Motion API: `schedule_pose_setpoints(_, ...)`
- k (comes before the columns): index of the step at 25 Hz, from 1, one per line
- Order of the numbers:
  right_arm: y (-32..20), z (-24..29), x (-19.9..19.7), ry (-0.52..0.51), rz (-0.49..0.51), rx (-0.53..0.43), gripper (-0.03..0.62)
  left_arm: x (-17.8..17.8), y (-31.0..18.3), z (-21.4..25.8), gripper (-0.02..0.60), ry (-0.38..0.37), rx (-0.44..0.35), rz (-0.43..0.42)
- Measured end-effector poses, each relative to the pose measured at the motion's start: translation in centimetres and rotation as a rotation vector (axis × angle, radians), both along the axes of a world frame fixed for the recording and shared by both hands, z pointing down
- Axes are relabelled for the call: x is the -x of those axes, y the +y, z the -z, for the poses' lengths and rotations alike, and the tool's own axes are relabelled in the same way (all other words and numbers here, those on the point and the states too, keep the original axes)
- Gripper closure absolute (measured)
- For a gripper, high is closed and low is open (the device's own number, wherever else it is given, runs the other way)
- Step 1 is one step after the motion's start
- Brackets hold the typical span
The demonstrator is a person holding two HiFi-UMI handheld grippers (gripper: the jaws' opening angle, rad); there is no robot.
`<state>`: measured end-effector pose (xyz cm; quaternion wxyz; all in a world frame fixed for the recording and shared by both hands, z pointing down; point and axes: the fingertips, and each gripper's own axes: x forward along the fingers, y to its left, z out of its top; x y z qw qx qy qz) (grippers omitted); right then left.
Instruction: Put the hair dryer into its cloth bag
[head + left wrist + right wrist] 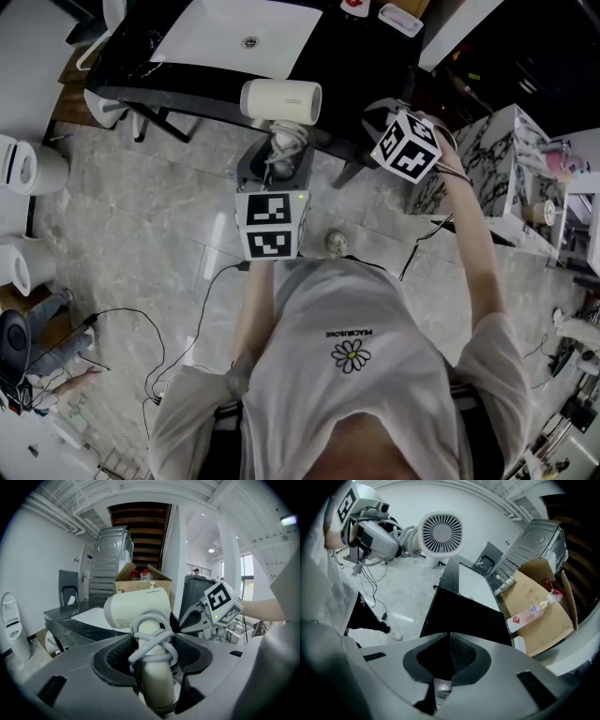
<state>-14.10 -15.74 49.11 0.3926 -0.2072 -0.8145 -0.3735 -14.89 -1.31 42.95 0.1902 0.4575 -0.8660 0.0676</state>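
My left gripper [279,155] [152,665] is shut on the handle of the cream hair dryer [281,101] [138,609] and holds it upright in front of the black table [375,56]. Its grey cord [152,644] is wound round the handle. From the right gripper view the hair dryer [439,532] shows its round rear grille at the upper left. My right gripper [370,112] [449,653] hangs over the table's front right part, pointing steeply down, jaws together. I cannot make out the cloth bag against the black table top [464,616].
On the table lie a white sheet [239,33] and, at its far end, an open cardboard box [539,602] with a bottle [527,613]. Cables [141,347] trail over the stone floor. White appliances [28,169] stand left, a marbled block [497,159] right.
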Motion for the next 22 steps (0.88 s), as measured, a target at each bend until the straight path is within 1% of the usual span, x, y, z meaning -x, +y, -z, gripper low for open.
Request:
schedule_pose_setpoints(7, -0.6, 3.4, 1.7, -0.110, -0.025, 0.016, 0.572, -1.9, -2.1, -1.3, 0.321, 0.031, 0.060, -0.085)
schedule_pose_setpoints(11, -1.0, 5.1, 2.4, -0.177, -0.048, 0.032, 0.572, -3.5, -3.6, -2.7, 0.321, 0.058, 0.116, -0.162)
schedule_pose_setpoints(14, -1.4, 6.3, 3.0, -0.223, -0.059, 0.025, 0.572, -4.4, -4.6, -4.0, 0.321, 0.091, 0.149, -0.214)
schedule_pose_setpoints(17, -1.8, 7.4, 3.4, -0.262, -0.066, 0.027, 0.572, -5.1, -5.6, -4.7, 0.321, 0.147, 0.166, -0.257)
schedule_pose_setpoints(22, -1.6, 8.3, 3.3, -0.298, -0.064, 0.056, 0.572, -5.9, -7.5, -5.4, 0.321, 0.295, 0.133, -0.336)
